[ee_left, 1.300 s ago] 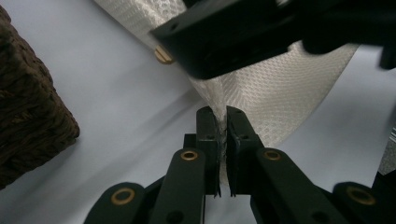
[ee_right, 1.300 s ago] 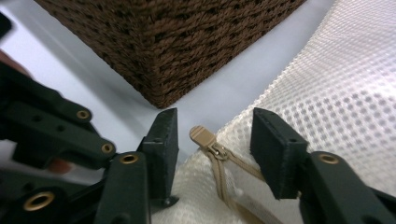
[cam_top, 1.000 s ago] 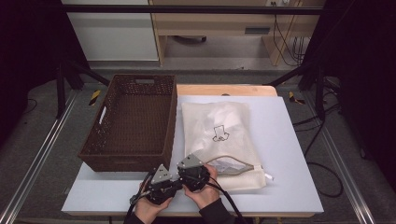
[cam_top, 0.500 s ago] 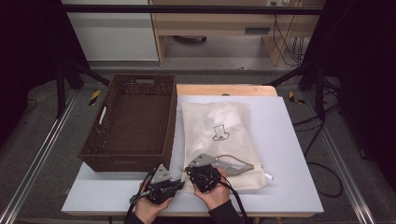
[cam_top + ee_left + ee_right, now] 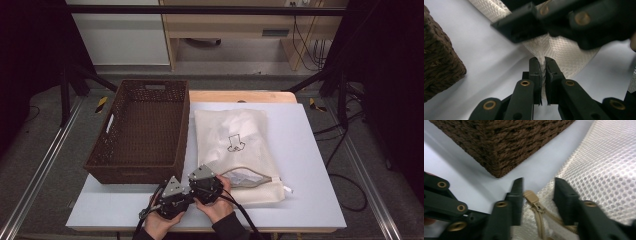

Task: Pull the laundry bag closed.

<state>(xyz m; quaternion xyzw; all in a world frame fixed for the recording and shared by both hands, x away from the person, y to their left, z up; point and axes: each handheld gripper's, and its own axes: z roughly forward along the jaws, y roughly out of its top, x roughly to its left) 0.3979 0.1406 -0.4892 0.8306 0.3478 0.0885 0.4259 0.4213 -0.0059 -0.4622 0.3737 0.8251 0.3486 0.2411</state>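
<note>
at the table's near edge, the left gripper (image 5: 543, 75) stays clamped on a corner of the white mesh bag (image 5: 240, 150), which lies just right of the wicker basket (image 5: 140, 130). the right gripper (image 5: 537, 195), its jaws just reopened, stands apart around the tan zipper pull (image 5: 531, 197), not pressing it.

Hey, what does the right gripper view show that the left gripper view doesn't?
The right gripper view alone shows the tan zipper pull lying between the right gripper's parted fingers, which have just been opening. The left gripper view alone shows the left gripper pinching a fold of the mesh bag. Both share the bag, the brown wicker basket and the white table.
</note>
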